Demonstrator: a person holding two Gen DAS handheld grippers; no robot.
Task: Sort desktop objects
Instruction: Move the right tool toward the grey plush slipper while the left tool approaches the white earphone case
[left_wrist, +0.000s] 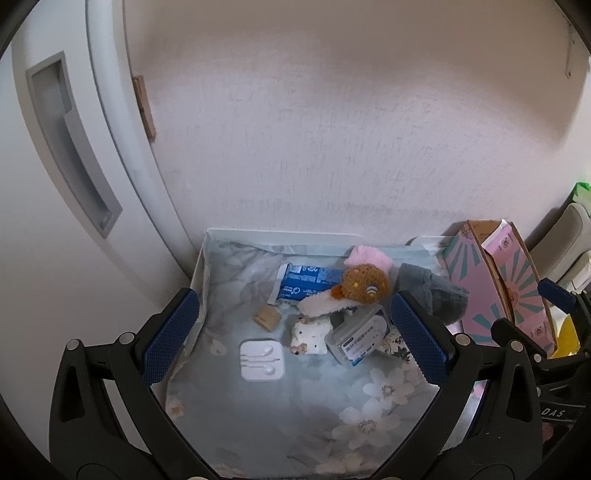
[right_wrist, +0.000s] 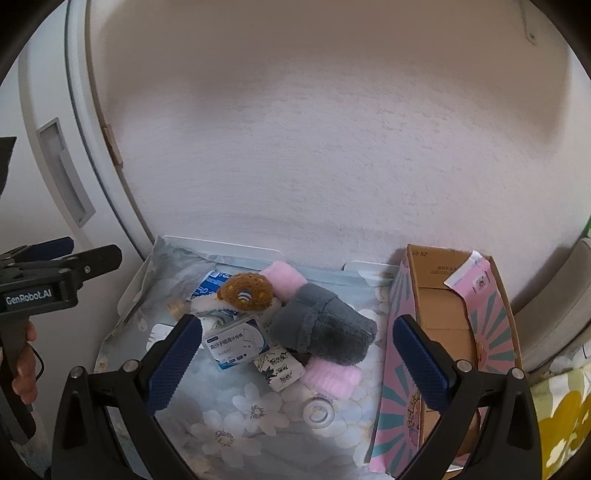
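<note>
Both claws spread wide, holding nothing, above the clutter; you have not picked anything yet.

The pile lies at 12 o'clock of your left gripper (left_wrist: 295, 339); the floss box (left_wrist: 357, 342) sits toward its right finger, long axis 10-to-4. Your right gripper (right_wrist: 295, 360) has the grey plush (right_wrist: 325, 328) at 12 and the open carton (right_wrist: 443, 332) at 2. Floral cloth (left_wrist: 295, 406) underfoot, wall (left_wrist: 332, 129) close behind.

"GenRobot.AI" on left gripper (right_wrist: 61, 254)
</note>
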